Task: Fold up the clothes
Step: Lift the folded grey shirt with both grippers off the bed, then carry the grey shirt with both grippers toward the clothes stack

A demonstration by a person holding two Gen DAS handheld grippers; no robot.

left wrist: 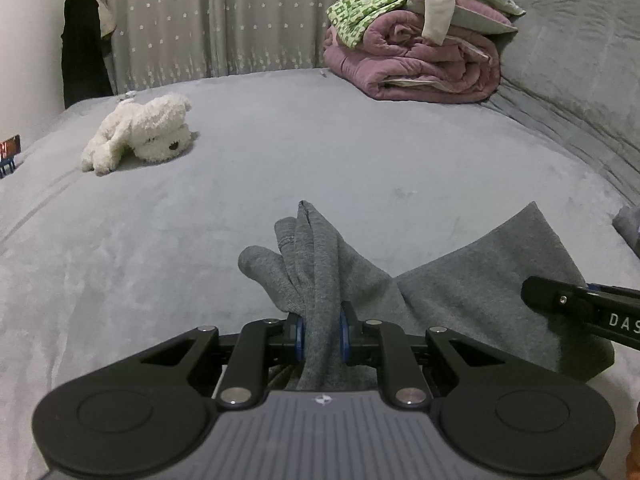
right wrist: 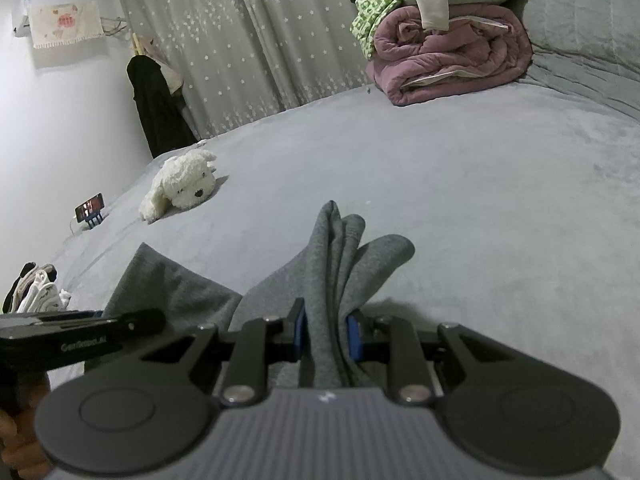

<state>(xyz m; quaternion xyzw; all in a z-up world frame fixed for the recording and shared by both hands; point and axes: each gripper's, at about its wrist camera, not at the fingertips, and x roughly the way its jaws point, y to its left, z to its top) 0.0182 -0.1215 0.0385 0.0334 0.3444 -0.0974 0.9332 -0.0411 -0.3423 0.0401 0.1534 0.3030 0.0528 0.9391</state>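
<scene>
The left gripper (left wrist: 323, 338) pinched a bunched edge of the grey garment (left wrist: 480, 292), and the right gripper (right wrist: 327, 338) pinched another bunch of it. The cloth hung slack between them, its free part draped onto the grey bed (left wrist: 280, 140) (a stuffed dog (left wrist: 140, 132) lay well apart). No neat fold showed; squaring and laying flat seemingly remained.

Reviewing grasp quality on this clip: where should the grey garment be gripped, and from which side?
As shown: each bunched edge of the grey garment, approached from the near side. The left gripper and right gripper each pinch gathered folds, leaving the flat panel hanging free over the bed.
</scene>
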